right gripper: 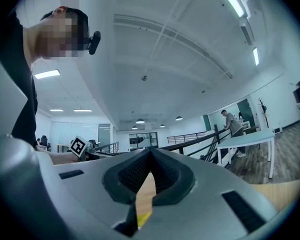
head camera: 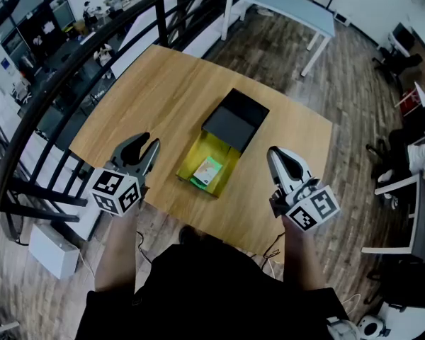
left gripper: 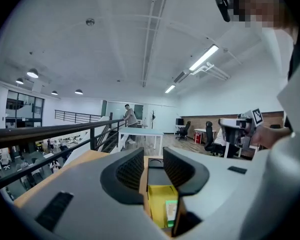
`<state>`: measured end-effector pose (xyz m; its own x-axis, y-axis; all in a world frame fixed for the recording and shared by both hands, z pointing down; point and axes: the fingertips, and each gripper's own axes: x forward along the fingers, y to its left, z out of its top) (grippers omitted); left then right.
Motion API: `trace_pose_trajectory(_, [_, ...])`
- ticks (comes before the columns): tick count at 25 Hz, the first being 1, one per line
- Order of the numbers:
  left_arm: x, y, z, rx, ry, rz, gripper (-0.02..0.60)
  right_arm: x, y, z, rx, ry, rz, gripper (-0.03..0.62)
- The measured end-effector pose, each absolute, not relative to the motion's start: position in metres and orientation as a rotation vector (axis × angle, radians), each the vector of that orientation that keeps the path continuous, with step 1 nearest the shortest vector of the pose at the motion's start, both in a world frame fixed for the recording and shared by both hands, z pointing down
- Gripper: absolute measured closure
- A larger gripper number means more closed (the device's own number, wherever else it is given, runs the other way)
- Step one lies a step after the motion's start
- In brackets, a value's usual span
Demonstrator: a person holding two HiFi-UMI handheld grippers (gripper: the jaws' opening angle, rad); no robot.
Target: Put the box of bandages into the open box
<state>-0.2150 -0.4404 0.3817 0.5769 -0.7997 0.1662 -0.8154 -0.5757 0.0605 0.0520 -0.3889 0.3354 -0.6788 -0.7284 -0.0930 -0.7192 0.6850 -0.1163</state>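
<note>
Head view shows the bandage box point(head camera: 207, 171) lying inside the yellow open box point(head camera: 217, 146), so I judge it placed. My left gripper point(head camera: 145, 146) waits left, jaws apart and empty. My right gripper point(head camera: 276, 154) waits right, closed on nothing.

A: Any print we can read?
B: None legible. The box of bandages point(head camera: 207, 171), toward six o'clock on the counter point(head camera: 149, 91), shows a green-and-white face, its lettering too small.
A: And the marker cubes point(head camera: 117, 190)?
B: On the left tool point(head camera: 147, 143) and right tool point(head camera: 273, 152), only black-and-white square patterns.
</note>
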Motion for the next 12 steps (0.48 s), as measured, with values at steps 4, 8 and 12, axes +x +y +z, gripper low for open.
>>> trace_pose_trajectory(4, [-0.2127,-0.4378,0.3856,2.662,-1.364,0.166,0.461,0.0468,-0.3852,0.3388,-1.177,2.772,-0.115,0.559])
trace_pose_trajectory(8, [-0.2104,-0.4357,0.3864,2.662,-1.358,0.171,0.463,0.0455,-0.3837,0.3395,-1.169,2.775,-0.118,0.559])
trace_pose_trajectory(12, [-0.2057,-0.4333,0.3850,2.673,-1.349,0.173,0.463,0.0463,-0.3817,0.3391,-1.164,2.770,-0.120,0.559])
